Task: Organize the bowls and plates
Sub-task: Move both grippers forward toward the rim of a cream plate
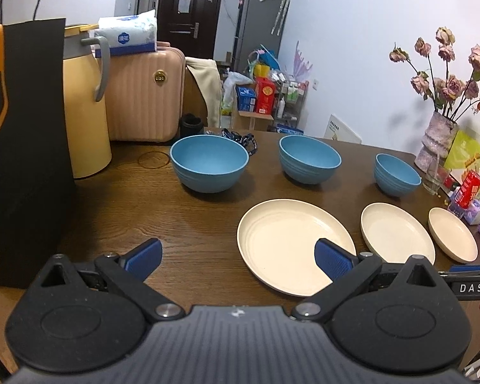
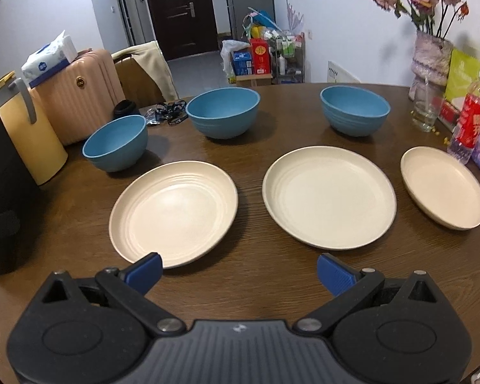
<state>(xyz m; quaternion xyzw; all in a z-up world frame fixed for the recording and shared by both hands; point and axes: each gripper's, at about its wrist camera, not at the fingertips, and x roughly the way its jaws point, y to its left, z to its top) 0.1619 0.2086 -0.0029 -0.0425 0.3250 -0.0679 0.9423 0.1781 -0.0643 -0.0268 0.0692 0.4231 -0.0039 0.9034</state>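
Brown wooden table [image 2: 256, 275], near edge hidden by both tools. Left gripper [image 1: 238, 257] and right gripper [image 2: 238, 270] both spread wide, holding nothing. 3 cream plates [image 2: 329, 196] nearest, 3 blue bowls [image 2: 223, 116] behind; vase [image 2: 430, 59] flowers cut off.

The left gripper [image 1: 238, 257] is held level and pointing forward, its blue-padded fingers [image 1: 144, 257] spread wide with nothing between them. The right gripper [image 2: 239, 270] is posed the same way, fingers [image 2: 334, 273] wide apart and empty. In the left wrist view, part of the right gripper shows at the right edge.
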